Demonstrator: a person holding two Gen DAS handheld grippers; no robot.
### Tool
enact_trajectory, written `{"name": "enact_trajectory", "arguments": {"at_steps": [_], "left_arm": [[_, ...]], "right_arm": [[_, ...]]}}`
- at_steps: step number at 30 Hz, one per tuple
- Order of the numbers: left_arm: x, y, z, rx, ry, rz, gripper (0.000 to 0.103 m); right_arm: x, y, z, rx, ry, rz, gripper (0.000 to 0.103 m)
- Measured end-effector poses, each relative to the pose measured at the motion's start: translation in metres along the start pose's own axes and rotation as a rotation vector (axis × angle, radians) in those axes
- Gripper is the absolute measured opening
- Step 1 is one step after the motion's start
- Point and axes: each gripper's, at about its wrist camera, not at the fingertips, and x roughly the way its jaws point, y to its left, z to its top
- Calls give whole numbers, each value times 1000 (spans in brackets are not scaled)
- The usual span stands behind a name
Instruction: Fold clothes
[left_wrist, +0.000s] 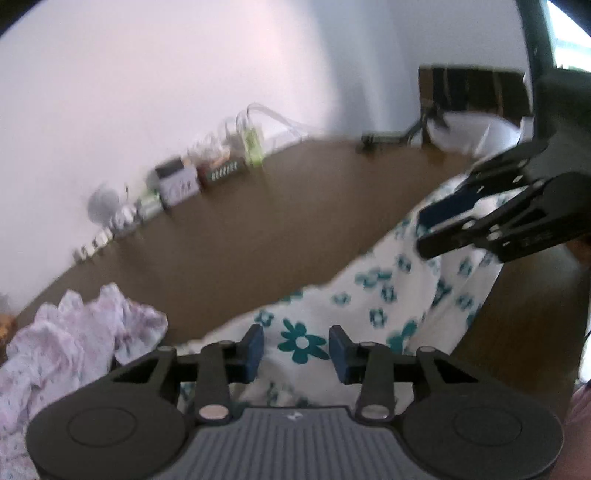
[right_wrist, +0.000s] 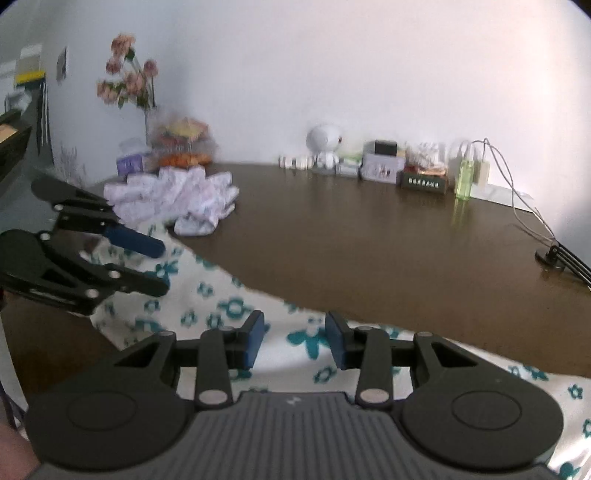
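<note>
A white garment with teal flowers (left_wrist: 369, 295) lies spread across the brown table (left_wrist: 258, 221). My left gripper (left_wrist: 296, 341) hovers over its near part with the blue pads apart and only flat cloth showing in the gap. In the right wrist view the same garment (right_wrist: 229, 306) runs from lower right to left, and my right gripper (right_wrist: 295, 334) stands open above it, nothing pinched. Each gripper shows in the other's view: the right gripper (left_wrist: 424, 232) at the right edge, the left gripper (right_wrist: 162, 267) at the left edge, both with fingers parted over the cloth.
A crumpled pile of white-and-pink clothes (left_wrist: 74, 339) (right_wrist: 177, 195) sits on the table's left part. Along the wall stand a white figurine (right_wrist: 325, 147), small boxes (right_wrist: 380, 166), a green bottle (right_wrist: 464, 181), cables and a flower vase (right_wrist: 147, 122). A black stand base (right_wrist: 550, 256) sits far right.
</note>
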Motion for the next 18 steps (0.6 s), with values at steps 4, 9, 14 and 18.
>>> {"name": "enact_trajectory", "arguments": {"at_steps": [4,9,14,18], "left_arm": [[6,6,-18,-67,22,24,38],[5,22,-27,-162,10,3,41],[-22,23,-19,-158,-82,-63,47],[-44,5,-12,-29,-111,-159,51]], "right_arm": [[-10,-11,-22,-25,46,-49,36],[-31,-29,-38,4,39,-70,38],[-44,-17,-28,-92,-14,-14,38],[-31,9,-20,-261,24,59,35]]}}
